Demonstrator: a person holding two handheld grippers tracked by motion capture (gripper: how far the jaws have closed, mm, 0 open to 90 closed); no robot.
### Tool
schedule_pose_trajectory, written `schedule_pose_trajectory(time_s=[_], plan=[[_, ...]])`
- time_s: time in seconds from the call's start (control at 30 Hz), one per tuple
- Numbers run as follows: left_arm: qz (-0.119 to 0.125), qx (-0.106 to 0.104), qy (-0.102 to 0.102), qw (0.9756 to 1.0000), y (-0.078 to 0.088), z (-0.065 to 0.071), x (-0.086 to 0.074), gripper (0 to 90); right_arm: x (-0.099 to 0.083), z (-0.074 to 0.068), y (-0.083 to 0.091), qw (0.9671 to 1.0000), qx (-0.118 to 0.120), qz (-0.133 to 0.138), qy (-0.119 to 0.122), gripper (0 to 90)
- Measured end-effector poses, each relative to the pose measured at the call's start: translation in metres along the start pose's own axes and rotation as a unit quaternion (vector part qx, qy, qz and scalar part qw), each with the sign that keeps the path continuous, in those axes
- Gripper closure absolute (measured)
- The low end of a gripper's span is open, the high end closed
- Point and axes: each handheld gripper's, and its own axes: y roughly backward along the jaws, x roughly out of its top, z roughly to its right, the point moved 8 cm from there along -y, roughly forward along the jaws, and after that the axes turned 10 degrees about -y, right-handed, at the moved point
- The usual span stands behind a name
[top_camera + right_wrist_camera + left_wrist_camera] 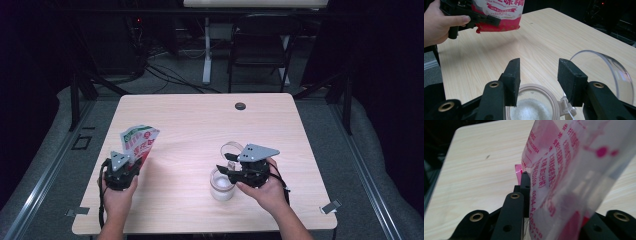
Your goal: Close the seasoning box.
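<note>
**Pouch raised at left, open jar at right**

Your left gripper point(121, 167) has its jaws clamped on the lower edge of a red-and-white pouch point(140, 141), which stands up from the jaws, off the table point(200, 125), over its left part; the pouch's front carries large red Chinese characters and a red band with small white print, too fine to read, seen in the right gripper view point(499, 12); its back, in the left gripper view point(574, 170), carries rows of red Chinese text and strings of digits, blurred by closeness. Your right gripper point(231, 169) hangs over a clear glass jar point(222, 185) near the table's front edge; its jaws stand wide apart with nothing between the pads point(514, 80); no pad touches the jar. The jar point(531, 105) has a pale ring at its mouth and holds white granules point(530, 110); its clear hinged lid point(604, 72) is swung back, just beyond the jar. A small dark disc point(240, 106) lies near the table's far edge, well apart from both grippers; a folding chair point(260, 45) stands on the floor behind the table.
</note>
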Motion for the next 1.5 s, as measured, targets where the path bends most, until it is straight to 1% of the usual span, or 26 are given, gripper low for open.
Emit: schedule_pose_trajectory(time_s=[0.1,0.2,0.3,0.4,0.47,0.57,0.7,0.73,0.83,0.87,0.93,0.97,1.03,1.1,1.13,1.23,1.33,1.5], plan=[[-0.017,0.008,0.019,0.9996,-0.002,-0.012,-0.011,78.5,0.001,-0.002,-0.003,1.0000,0.006,-0.001,-0.001,53.3],[-0.034,0.022,0.027,0.9988,-0.003,-0.020,-0.021,78.4,0.001,-0.003,-0.006,0.9999,0.010,-0.009,-0.002,53.2],[-0.047,0.025,0.038,0.9979,-0.005,-0.025,-0.028,78.0,0.001,-0.004,-0.009,0.9998,0.015,-0.010,-0.002,53.1],[-0.055,0.024,0.040,0.9974,-0.006,-0.026,-0.032,77.3,0.002,-0.004,-0.011,0.9998,0.016,-0.010,-0.003,53.0],[-0.058,0.028,0.036,0.9973,-0.007,-0.025,-0.033,75.9,0.002,-0.004,-0.012,0.9998,0.017,-0.010,-0.004,53.0],[-0.057,0.030,0.039,0.9972,-0.006,-0.025,-0.033,70.9,0.002,-0.004,-0.013,0.9998,0.017,-0.010,-0.001,53.0],[-0.045,0.031,0.042,0.9976,-0.003,-0.026,-0.030,60.5,0.002,-0.005,-0.014,0.9998,0.017,-0.012,0.001,53.0],[-0.037,0.032,0.045,0.9978,-0.003,-0.025,-0.028,57.4,0.002,-0.005,-0.014,0.9998,0.017,-0.012,0.001,53.0],[-0.027,0.040,0.041,0.9980,0.000,-0.025,-0.025,42.3,0.002,-0.004,-0.014,0.9998,0.015,-0.012,0.001,52.7],[-0.022,0.044,0.040,0.9980,0.000,-0.025,-0.024,38.9,0.002,-0.004,-0.014,0.9998,0.014,-0.011,0.000,52.6],[-0.018,0.044,0.040,0.9981,0.001,-0.023,-0.022,33.8,0.002,-0.004,-0.014,0.9999,0.013,-0.011,-0.001,52.3],[-0.020,0.041,0.038,0.9982,0.001,-0.022,-0.022,33.3,0.002,-0.003,-0.014,0.9999,0.013,-0.010,-0.001,52.2],[-0.018,0.040,0.034,0.9985,0.001,-0.020,-0.021,33.3,0.002,-0.003,-0.013,0.9999,0.013,-0.010,-0.001,51.9],[-0.014,0.032,0.035,0.9988,0.002,-0.017,-0.019,33.4,0.003,-0.003,-0.013,0.9999,0.012,-0.009,0.000,51.2],[-0.016,0.030,0.031,0.9989,0.003,-0.016,-0.019,33.3,0.003,-0.003,-0.013,0.9999,0.012,-0.009,-0.001,51.0],[-0.009,0.031,0.024,0.9992,0.005,-0.014,-0.016,33.3,0.003,-0.002,-0.013,0.9999,0.011,-0.008,-0.001,50.6],[-0.006,0.026,0.020,0.9994,0.007,-0.011,-0.013,33.4,0.003,-0.002,-0.013,0.9999,0.011,-0.008,-0.002,50.3],[-0.003,0.023,0.017,0.9996,0.009,-0.008,-0.011,33.5,0.003,-0.002,-0.013,0.9999,0.008,-0.008,-0.002,49.8]])
